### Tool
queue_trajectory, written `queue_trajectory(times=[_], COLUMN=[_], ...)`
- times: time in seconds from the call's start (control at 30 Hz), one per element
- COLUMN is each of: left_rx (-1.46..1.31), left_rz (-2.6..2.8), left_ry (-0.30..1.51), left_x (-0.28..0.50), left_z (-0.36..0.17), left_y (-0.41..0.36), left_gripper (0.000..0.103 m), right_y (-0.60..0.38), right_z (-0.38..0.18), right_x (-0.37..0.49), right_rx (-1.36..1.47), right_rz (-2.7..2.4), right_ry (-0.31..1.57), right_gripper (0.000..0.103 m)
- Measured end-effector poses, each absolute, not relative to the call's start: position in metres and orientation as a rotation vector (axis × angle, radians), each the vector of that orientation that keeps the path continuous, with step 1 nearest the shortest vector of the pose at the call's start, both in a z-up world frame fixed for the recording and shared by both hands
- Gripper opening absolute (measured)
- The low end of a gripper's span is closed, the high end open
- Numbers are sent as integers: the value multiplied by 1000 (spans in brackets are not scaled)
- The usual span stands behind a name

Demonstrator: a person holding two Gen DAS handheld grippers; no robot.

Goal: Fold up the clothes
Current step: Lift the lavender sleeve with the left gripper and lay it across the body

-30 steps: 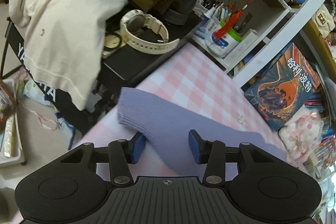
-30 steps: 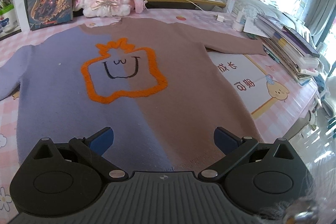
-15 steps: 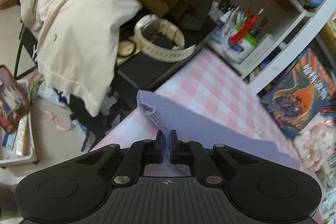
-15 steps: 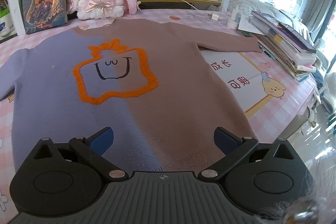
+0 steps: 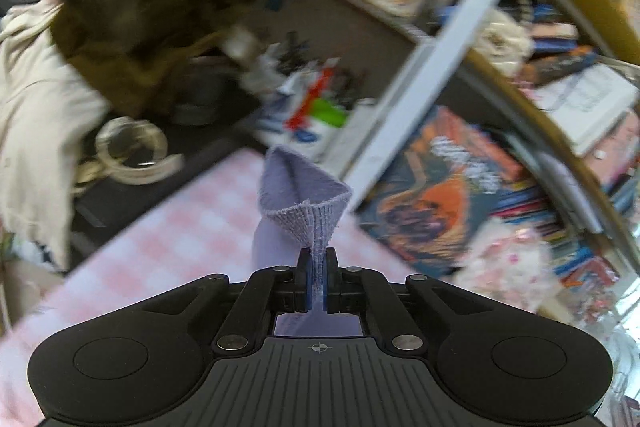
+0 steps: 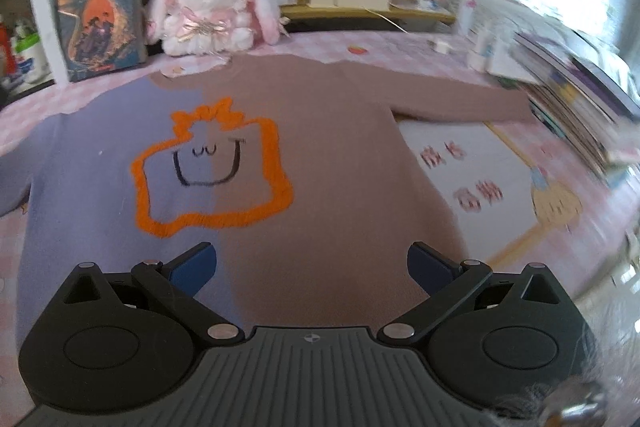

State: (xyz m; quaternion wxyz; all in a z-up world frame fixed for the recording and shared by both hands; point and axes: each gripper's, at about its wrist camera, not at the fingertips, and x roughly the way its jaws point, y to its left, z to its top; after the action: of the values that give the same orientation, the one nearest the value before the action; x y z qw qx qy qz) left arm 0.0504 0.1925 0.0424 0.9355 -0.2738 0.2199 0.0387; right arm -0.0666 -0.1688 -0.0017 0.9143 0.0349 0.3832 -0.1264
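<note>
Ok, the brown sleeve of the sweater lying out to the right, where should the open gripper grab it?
Probably the cuff end of the brown sleeve: it lies flat and straight on the table, free of the body. Bring the right gripper down from above, fingers straddling the cuff edge.

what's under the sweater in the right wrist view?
The sweater lies flat on a pink checked tablecloth, which shows around its edges. Its brown side overlaps a white printed mat with pink characters. Anything else beneath the body is covered.

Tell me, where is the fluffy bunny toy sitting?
In the right wrist view, the bunny toy sits at the back of the pink checked table, just behind the sweater's collar, with the big book standing to its left.
</note>
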Motion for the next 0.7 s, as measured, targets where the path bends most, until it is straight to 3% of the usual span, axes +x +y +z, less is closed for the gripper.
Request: queue_trajectory(times=[0.43,0.7], left_rx=[-425,-346], left_rz=[20,21], left_ry=[456,489], left_x=[70,81], left_z=[62,57], left_y=[27,-36], left_gripper=[3,3], right_y=[-285,-315], right_z=[3,-7], right_x=[-42,-37], right_rx=[42,54], right_rz=[-57,38], right_ry=[765,789], right_gripper=[103,103])
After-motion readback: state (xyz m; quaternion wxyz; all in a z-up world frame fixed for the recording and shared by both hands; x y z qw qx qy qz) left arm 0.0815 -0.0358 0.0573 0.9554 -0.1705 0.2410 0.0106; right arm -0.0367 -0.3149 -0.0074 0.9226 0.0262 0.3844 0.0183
